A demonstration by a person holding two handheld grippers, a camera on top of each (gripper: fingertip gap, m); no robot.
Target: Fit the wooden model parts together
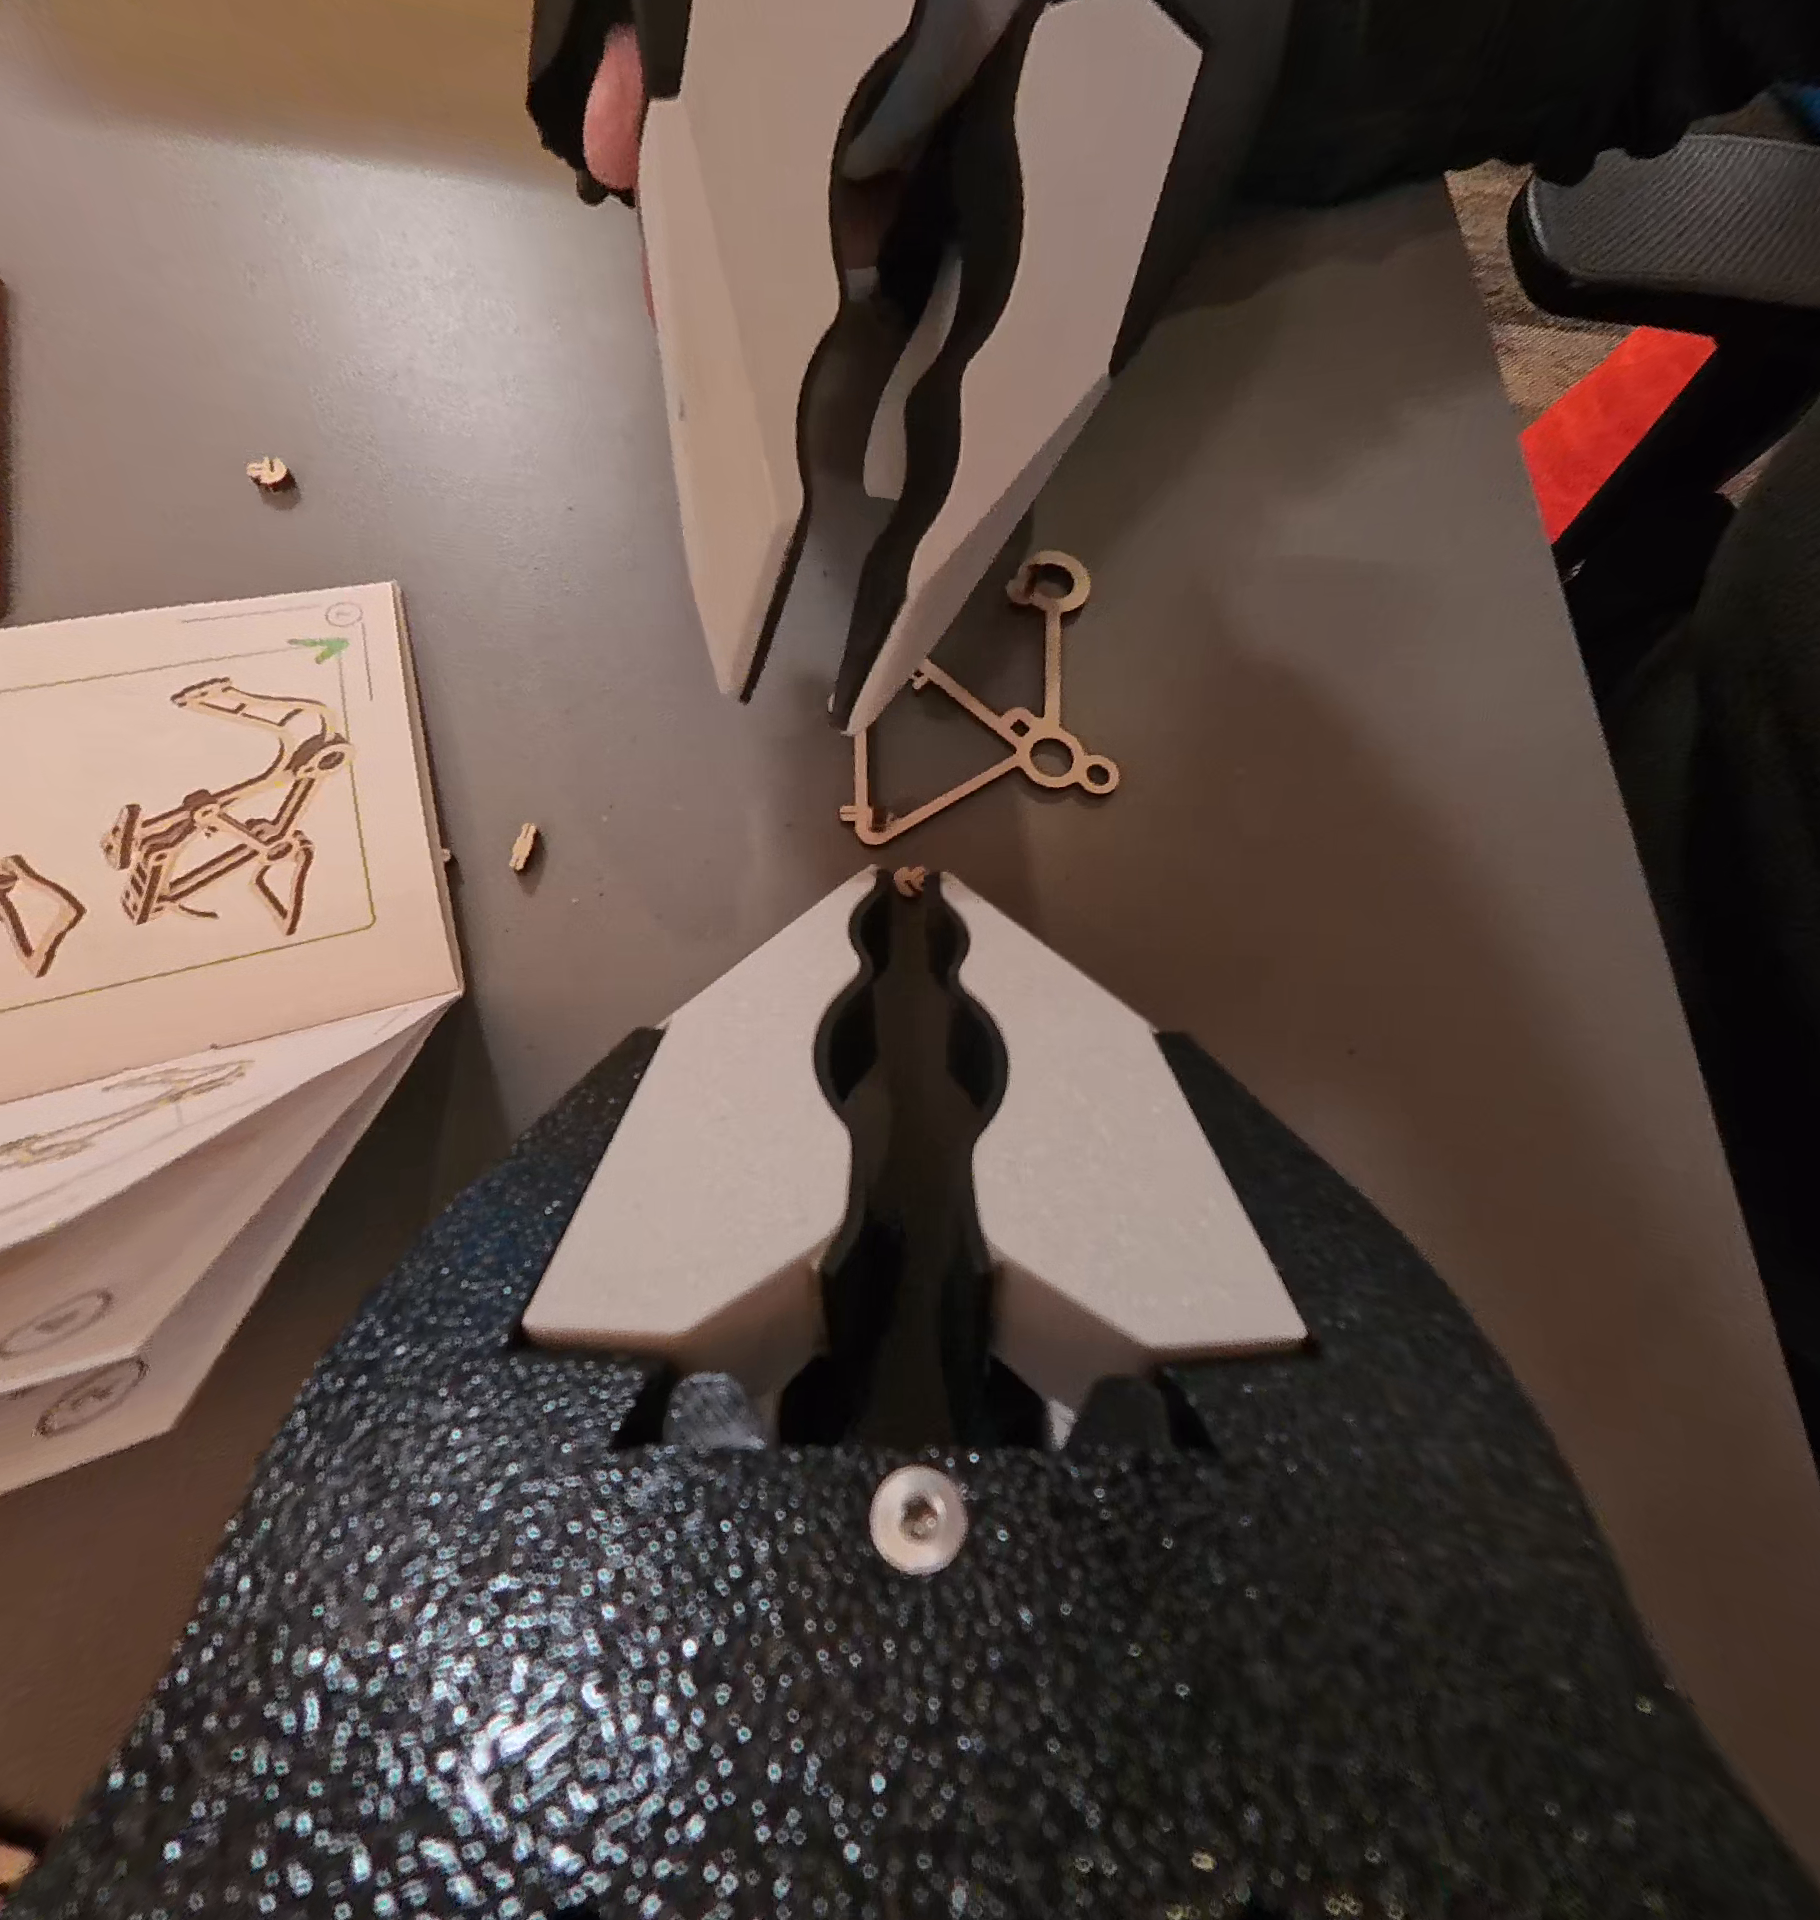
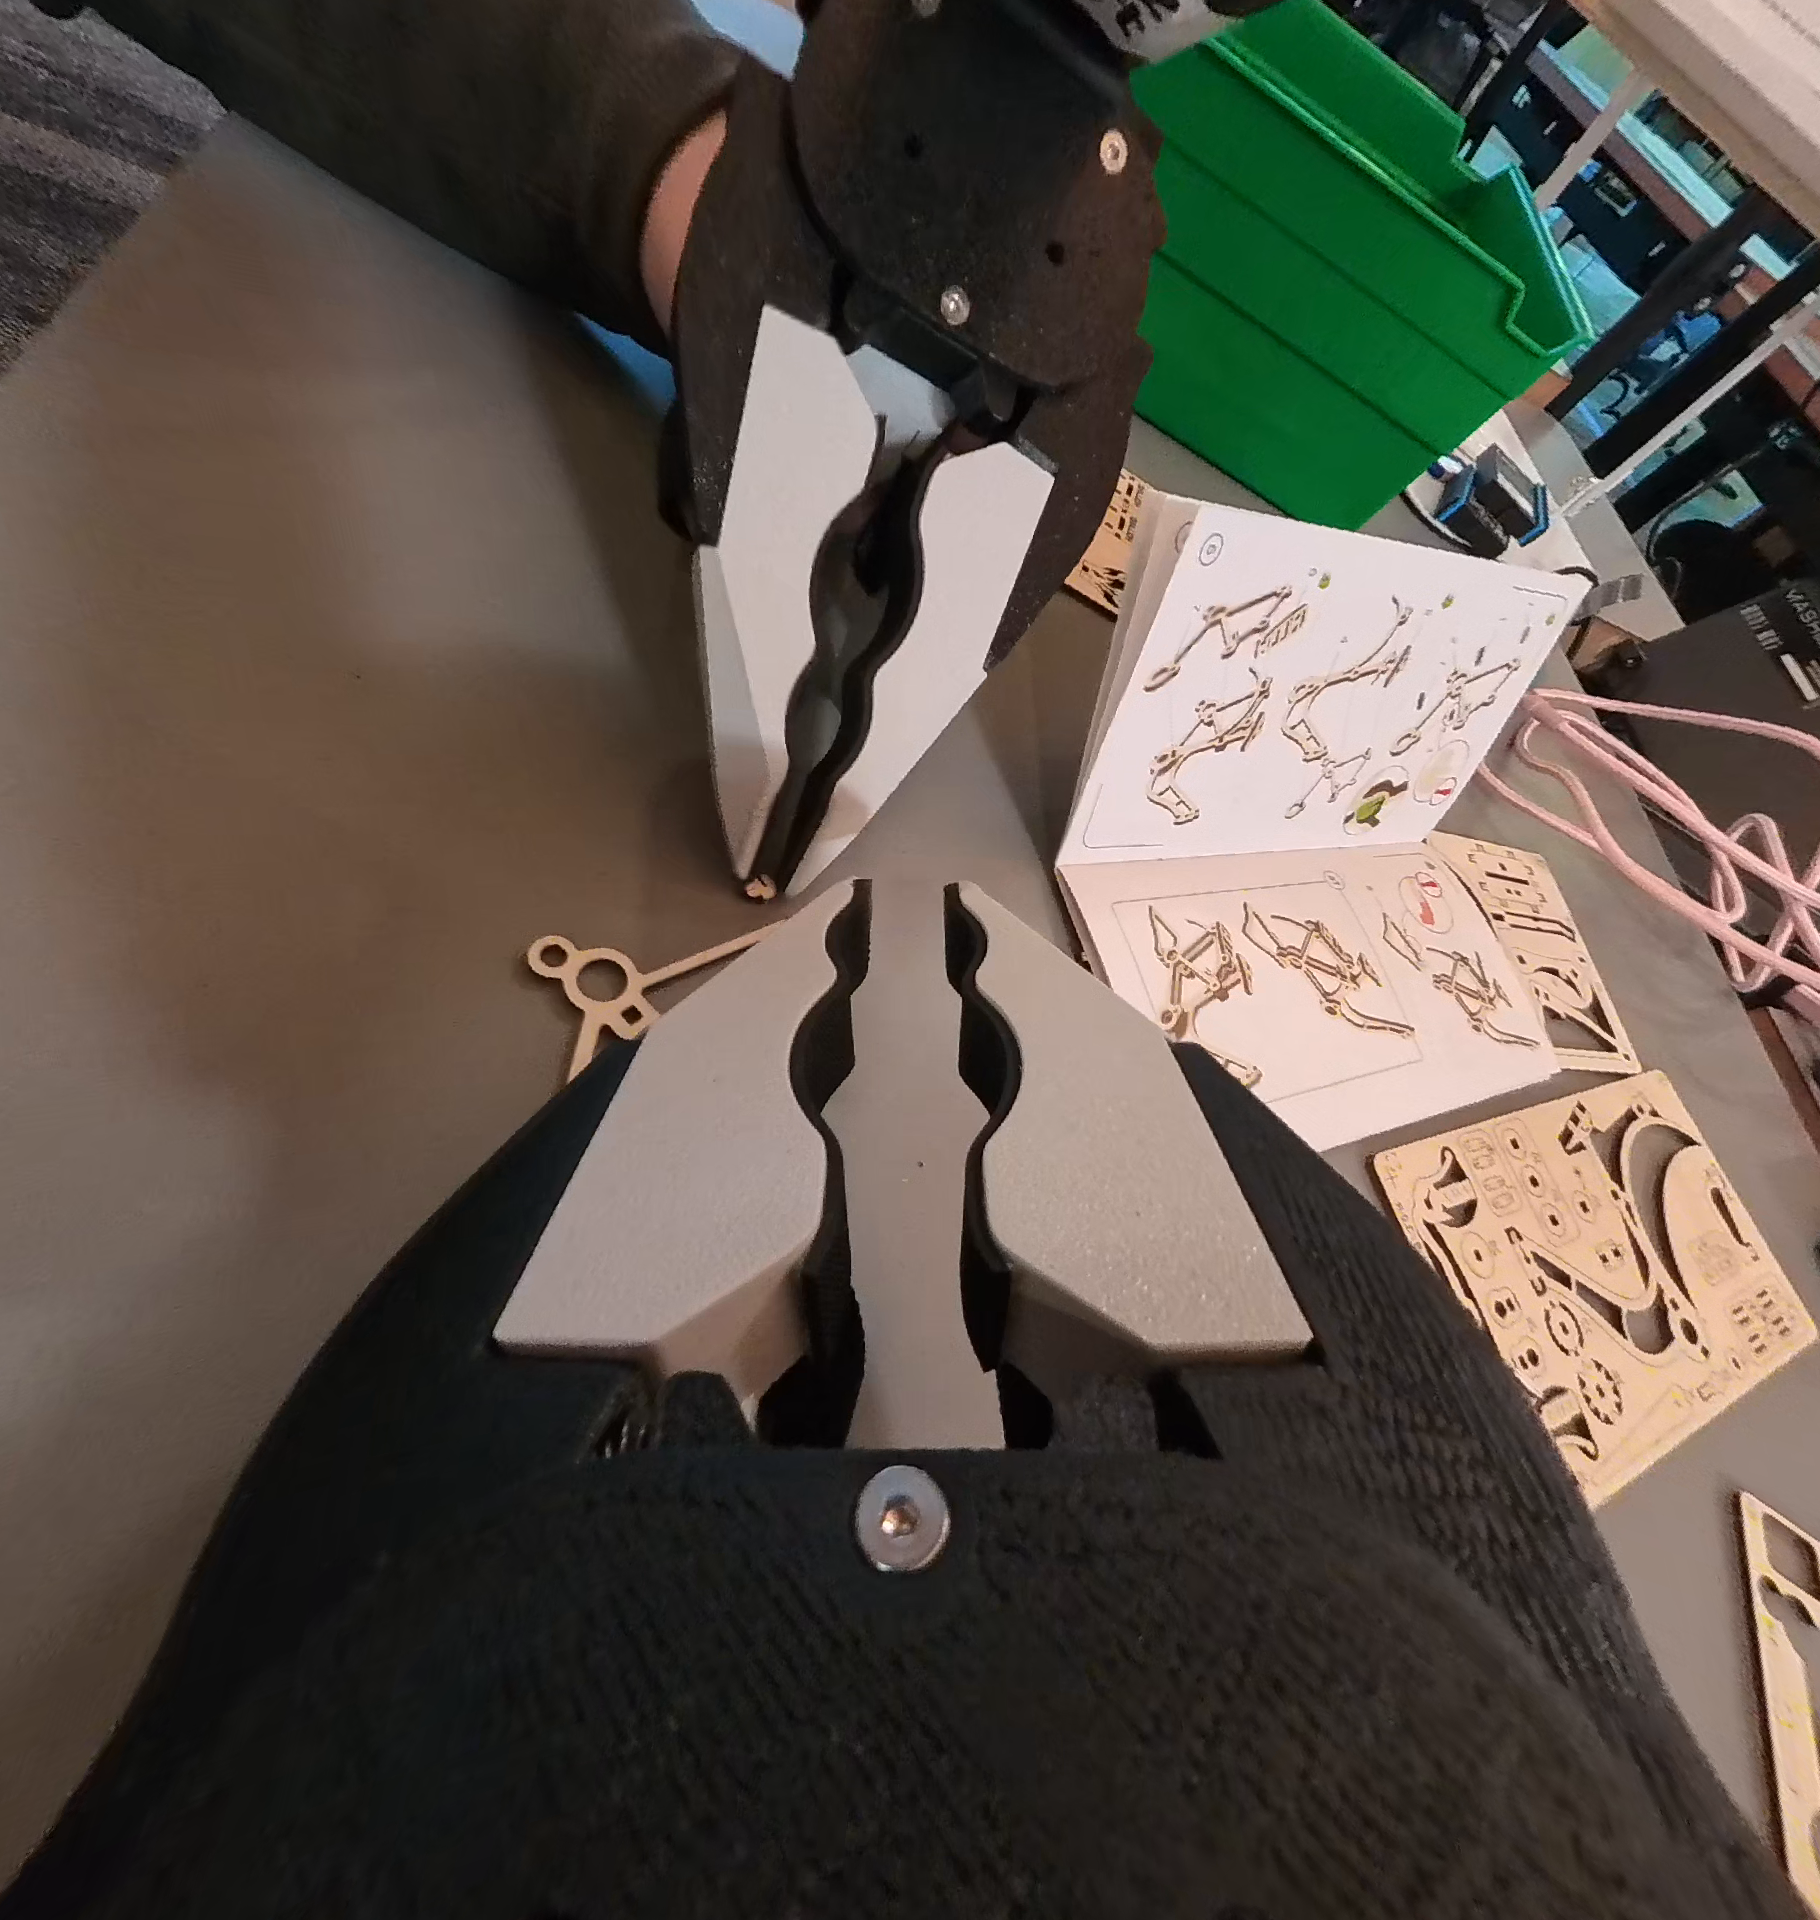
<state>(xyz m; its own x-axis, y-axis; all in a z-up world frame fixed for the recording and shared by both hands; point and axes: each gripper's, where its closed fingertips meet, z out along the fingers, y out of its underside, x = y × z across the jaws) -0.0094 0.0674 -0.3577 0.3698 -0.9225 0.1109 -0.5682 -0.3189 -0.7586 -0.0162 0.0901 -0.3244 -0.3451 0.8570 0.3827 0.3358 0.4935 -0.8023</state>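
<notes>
My left gripper (image 1: 911, 883) is shut on a small wooden peg (image 1: 909, 879) pinched at its very fingertips, just above the grey table (image 1: 1249, 935). The right wrist view shows the same peg (image 2: 759, 886) in the left gripper (image 2: 762, 879). A flat triangular wooden frame part (image 1: 1051, 764) with ring ends lies on the table just beyond the peg; it also shows in the right wrist view (image 2: 599, 977). My right gripper (image 2: 906, 891) is open and empty, its fingertips over the frame's near corner; in the left wrist view the right gripper (image 1: 794, 704) comes in from the top.
An open instruction booklet (image 1: 158, 810) (image 2: 1301, 707) lies beside the work spot. Two loose pegs (image 1: 272, 473) (image 1: 522, 845) lie on the table. Wooden part sheets (image 2: 1592, 1278), green bins (image 2: 1332, 291) and a pink cable (image 2: 1716, 810) are to the right. The table edge (image 1: 1571, 727) runs close by. The grippers' ends are close to 4 cm from one another.
</notes>
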